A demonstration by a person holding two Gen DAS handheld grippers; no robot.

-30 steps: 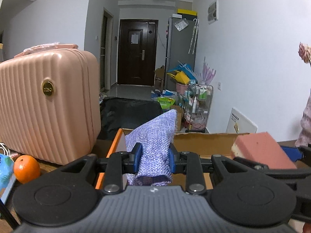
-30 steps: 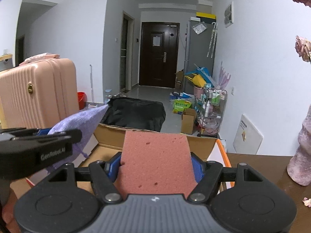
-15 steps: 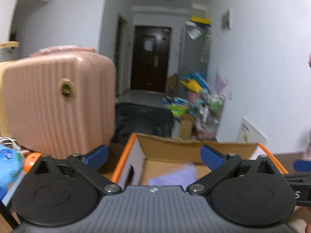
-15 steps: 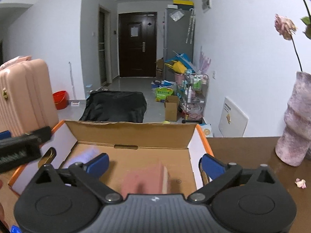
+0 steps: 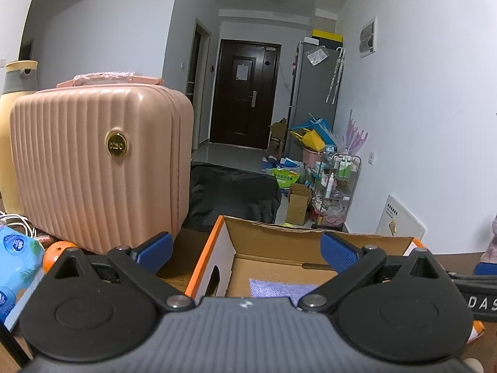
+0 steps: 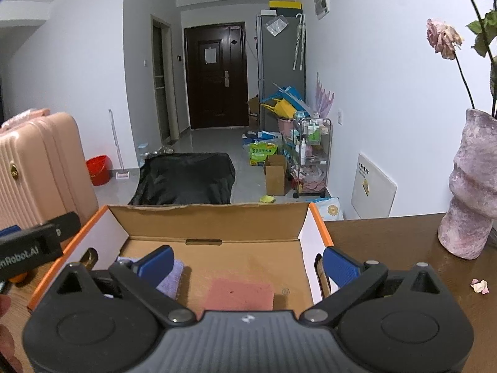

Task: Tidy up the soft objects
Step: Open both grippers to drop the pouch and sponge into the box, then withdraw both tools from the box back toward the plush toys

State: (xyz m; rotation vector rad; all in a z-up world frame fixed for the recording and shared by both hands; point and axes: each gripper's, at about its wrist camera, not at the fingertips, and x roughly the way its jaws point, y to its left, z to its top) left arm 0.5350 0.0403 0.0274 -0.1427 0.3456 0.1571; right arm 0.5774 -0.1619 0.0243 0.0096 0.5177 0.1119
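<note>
An open cardboard box [image 6: 214, 220] with orange edges stands on the wooden table; it also shows in the left wrist view [image 5: 273, 236]. A purple woven cloth pouch [image 5: 279, 289] lies on the box floor at its left side, also seen in the right wrist view [image 6: 172, 276]. A pink sponge [image 6: 242, 290] lies flat on the box floor to its right. My left gripper [image 5: 247, 251] is open and empty above the box's left part. My right gripper [image 6: 248, 265] is open and empty above the box.
A pink ribbed suitcase [image 5: 99, 168] stands left of the box. An orange [image 5: 56, 250] and a blue tissue pack [image 5: 15, 267] lie at the far left. A pink vase [image 6: 472, 183] with a dried rose stands on the table at the right.
Both grippers opened. The purple pouch and the pink sponge dropped out of them and now lie on the box floor. Both grippers have drawn back a little.
</note>
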